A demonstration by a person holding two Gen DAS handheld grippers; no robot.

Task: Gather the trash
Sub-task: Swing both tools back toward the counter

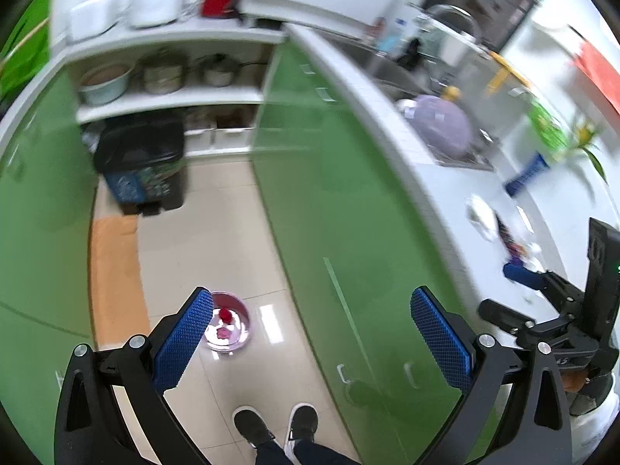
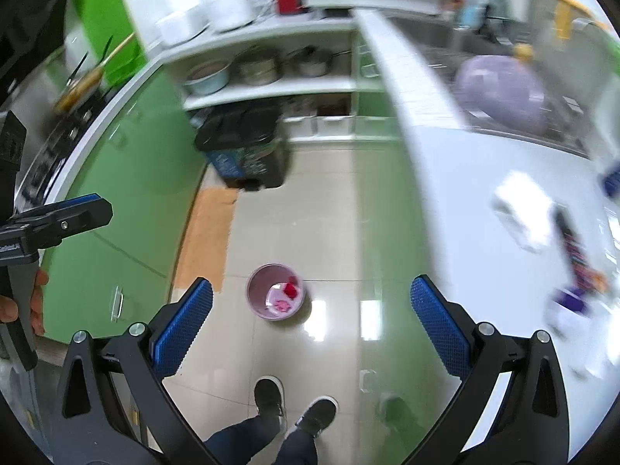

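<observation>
Trash (image 2: 291, 290), red and pink scraps, lies inside a small pink bin (image 2: 257, 283) on the tiled floor (image 2: 329, 213), near the lower middle of the right wrist view, just above the person's shoes (image 2: 294, 403). Both the left gripper (image 1: 312, 333) and right gripper (image 2: 312, 325) hang wide and hold nothing. More wrappers (image 2: 573, 255) lie blurred on the white counter (image 2: 465, 178) at the right. A dark big bin (image 2: 248, 151) stands by the shelves.

No text can be read; the print on the dark bin (image 2: 248, 162) is perhaps lettering, too blurred.
</observation>
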